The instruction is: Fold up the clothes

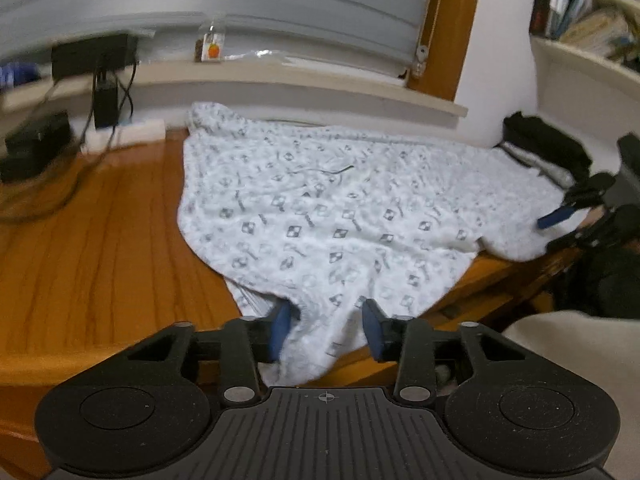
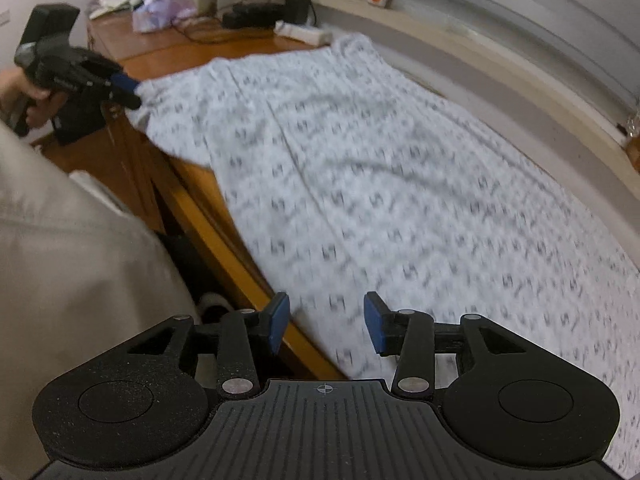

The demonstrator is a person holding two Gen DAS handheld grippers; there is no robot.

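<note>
A white garment with a grey printed pattern lies spread flat on the wooden table. One corner hangs over the near edge. My left gripper is at that corner: its blue pads stand apart with the hanging cloth loosely between them, and the jaws look open. In the right wrist view the same garment runs away from me, and the left gripper sits at its far-left corner. My right gripper hovers open over the cloth's near edge by the table edge, with nothing pinched. It also shows as the right gripper at the garment's right end.
A power strip, black adapters and cables crowd the table's left back. A small jar stands on the window sill. A black bundle lies at the right, below shelves. A person's beige clothing fills the lower left.
</note>
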